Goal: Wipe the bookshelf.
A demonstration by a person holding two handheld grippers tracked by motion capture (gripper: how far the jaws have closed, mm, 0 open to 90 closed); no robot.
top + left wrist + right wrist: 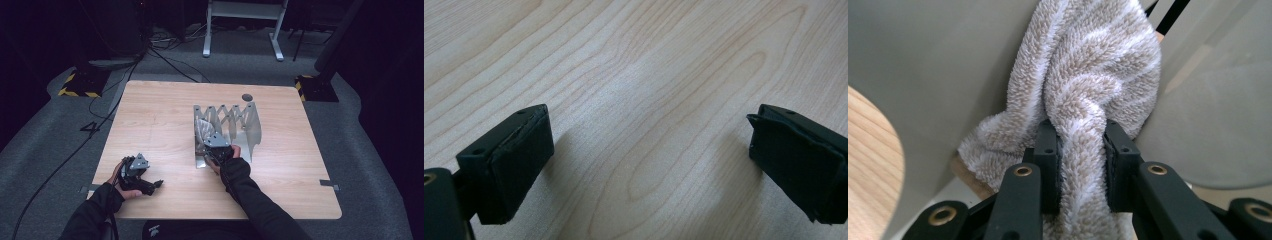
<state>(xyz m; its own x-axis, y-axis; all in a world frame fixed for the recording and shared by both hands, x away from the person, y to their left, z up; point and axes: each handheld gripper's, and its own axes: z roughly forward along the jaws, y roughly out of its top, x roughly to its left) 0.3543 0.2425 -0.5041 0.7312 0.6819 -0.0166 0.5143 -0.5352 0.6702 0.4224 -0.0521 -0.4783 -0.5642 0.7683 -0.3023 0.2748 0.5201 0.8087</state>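
Resting at seven o'clock on the pale wood-grain table [160, 115], the left gripper [649, 165] has its jaws spread wide, holding nothing. At centre, one folding grey rack [250, 122] with curved plates holds one fluffy striped towel [1093, 75], pinched by the right gripper [1080, 155].

Wide bare tabletop [155, 120] left of the grey accordion rack [250, 120], narrow slot between 2 rack panels [933, 75] crowded by a striped towel [1093, 65], right gripper [1080, 150] wedged there, left gripper [649, 165] over open wood
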